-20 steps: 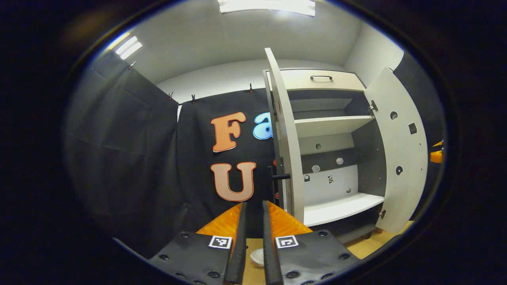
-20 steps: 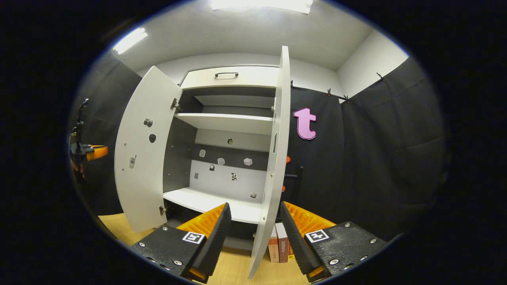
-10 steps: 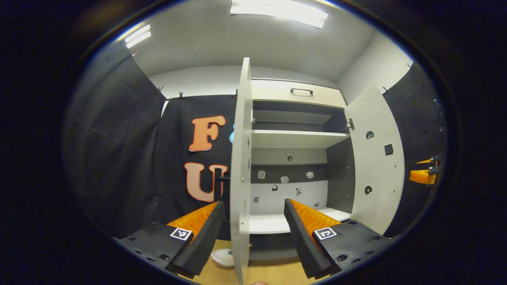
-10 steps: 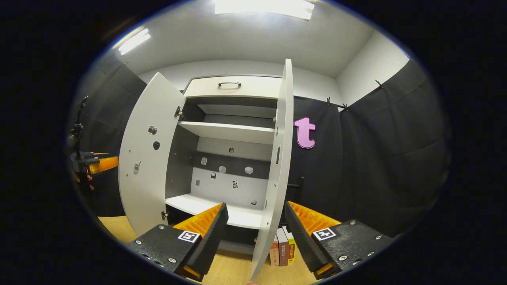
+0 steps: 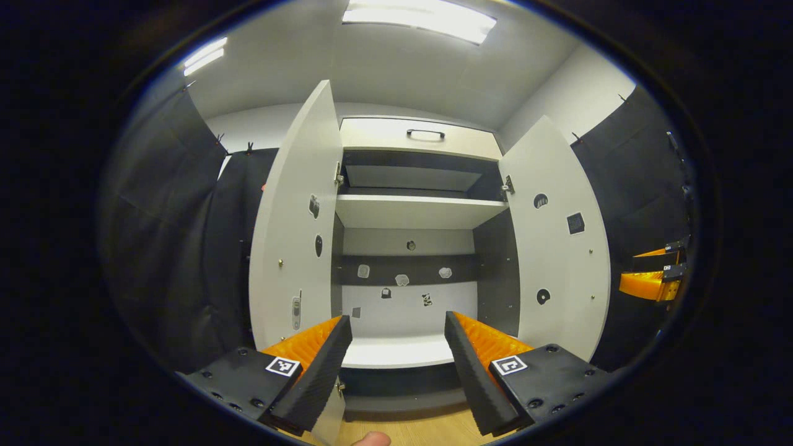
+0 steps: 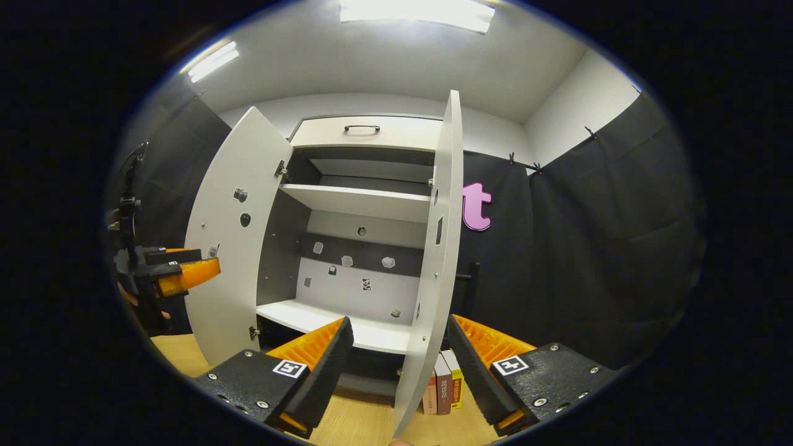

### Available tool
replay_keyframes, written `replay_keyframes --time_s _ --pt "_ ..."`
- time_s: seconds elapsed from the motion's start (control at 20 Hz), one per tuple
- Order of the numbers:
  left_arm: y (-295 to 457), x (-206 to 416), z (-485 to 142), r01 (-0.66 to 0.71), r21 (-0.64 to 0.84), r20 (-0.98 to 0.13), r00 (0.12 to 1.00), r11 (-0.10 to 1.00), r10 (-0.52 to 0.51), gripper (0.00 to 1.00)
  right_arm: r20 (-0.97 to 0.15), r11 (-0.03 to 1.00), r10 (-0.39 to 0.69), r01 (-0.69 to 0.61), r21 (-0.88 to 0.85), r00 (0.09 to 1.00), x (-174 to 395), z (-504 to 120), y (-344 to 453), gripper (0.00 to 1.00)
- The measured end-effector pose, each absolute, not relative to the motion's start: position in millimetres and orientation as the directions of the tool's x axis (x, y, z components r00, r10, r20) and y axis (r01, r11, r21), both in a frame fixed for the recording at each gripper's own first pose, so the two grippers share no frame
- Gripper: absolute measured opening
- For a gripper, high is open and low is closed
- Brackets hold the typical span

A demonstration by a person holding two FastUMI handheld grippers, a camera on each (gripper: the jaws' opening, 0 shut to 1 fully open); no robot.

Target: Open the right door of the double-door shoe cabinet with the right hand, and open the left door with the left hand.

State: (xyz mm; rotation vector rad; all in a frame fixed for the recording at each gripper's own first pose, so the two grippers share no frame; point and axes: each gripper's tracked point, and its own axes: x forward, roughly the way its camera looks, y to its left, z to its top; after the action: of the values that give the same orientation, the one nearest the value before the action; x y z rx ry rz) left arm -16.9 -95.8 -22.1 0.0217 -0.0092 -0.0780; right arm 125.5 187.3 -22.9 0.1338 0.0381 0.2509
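Left door (image 5: 291, 235) swung wider, upright; left tongs (image 5: 396, 365) parted.

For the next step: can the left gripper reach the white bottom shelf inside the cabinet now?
Probably yes: the left gripper faces the white bottom shelf, with both white doors swung open.

left tongs (image 5: 398, 347): 2 long wedge-shaped fingers with ribbed inner faces, each fixed to a black textured plate
left tongs markings: 1 square black-and-white tag on each plate, dark round screws along the plate edges
right tongs (image 6: 399, 353): same build, 2 ribbed wedge fingers on black grainy plates
right tongs markings: 1 square tag per plate, silver screws near the corners
fingertip (image 5: 372, 439): a small rounded tip at the bottom edge of the left gripper view
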Motion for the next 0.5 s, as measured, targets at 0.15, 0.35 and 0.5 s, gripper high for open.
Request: replay_keyframes --time_s 0.15,0.35,0.5 --pt "-103.8 -7.3 -30.6 0.082 0.031 -0.004 0.997 0.996 -0.082 0.96 -0.023 0.965 0.237 -0.233 0.122 0.971 134.8 -31.7 179.7 0.93" --pt "-113.5 0.9 -45.5 0.082 0.06 -0.013 0.997 0.995 -0.081 0.96 -0.024 0.959 0.25 -0.244 0.145 0.968 141.5 -41.2 176.3 0.94" --pt "-118.2 2.7 -52.4 0.079 0.097 -0.021 0.997 0.992 -0.077 0.96 -0.036 0.957 0.253 -0.244 0.155 0.967 145.6 -51.1 173.1 0.94"
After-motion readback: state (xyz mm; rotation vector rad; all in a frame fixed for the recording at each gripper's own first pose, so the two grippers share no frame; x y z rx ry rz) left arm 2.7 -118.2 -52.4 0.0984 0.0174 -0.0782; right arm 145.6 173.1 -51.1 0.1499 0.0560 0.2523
